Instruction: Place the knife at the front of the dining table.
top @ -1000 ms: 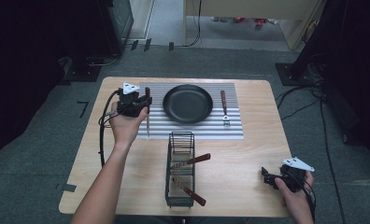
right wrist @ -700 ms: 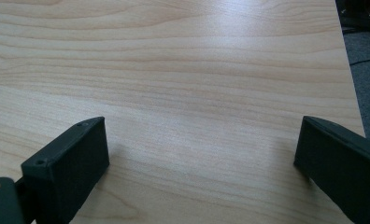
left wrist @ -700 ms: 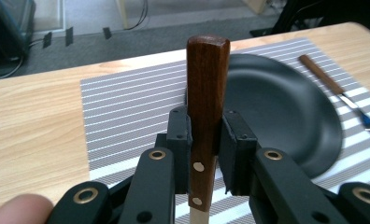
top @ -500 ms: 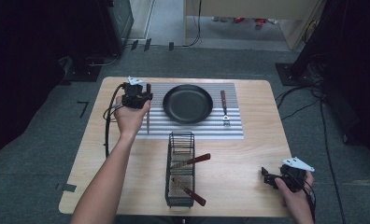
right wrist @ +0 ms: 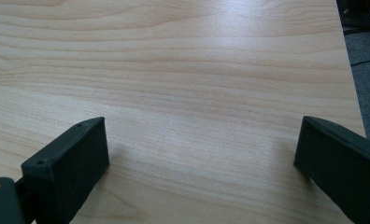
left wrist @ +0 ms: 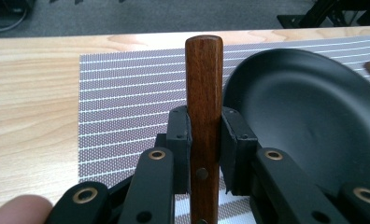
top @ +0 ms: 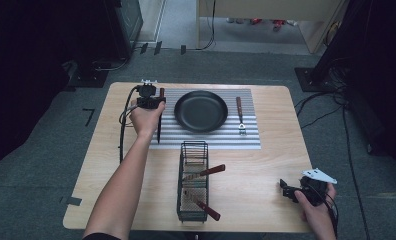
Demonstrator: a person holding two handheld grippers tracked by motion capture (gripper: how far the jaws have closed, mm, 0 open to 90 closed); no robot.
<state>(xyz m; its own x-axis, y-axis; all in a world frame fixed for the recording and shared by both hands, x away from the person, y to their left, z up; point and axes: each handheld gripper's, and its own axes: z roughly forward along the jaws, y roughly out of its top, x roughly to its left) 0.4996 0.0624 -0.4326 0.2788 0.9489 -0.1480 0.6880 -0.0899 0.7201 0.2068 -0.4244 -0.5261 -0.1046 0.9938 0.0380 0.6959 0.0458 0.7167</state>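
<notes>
With the fork laid right of the pan, the left hand-held gripper pinches a wooden-handled knife over the placemat left of it, unreleased; the right hand-held gripper idles spread above the table, and two utensils remain in the wire basket.

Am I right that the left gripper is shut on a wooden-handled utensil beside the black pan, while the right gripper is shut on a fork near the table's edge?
Not quite: the right gripper is open and empty over bare table, as the right gripper view shows. The left gripper is indeed shut on the wooden-handled utensil beside the black pan.
</notes>
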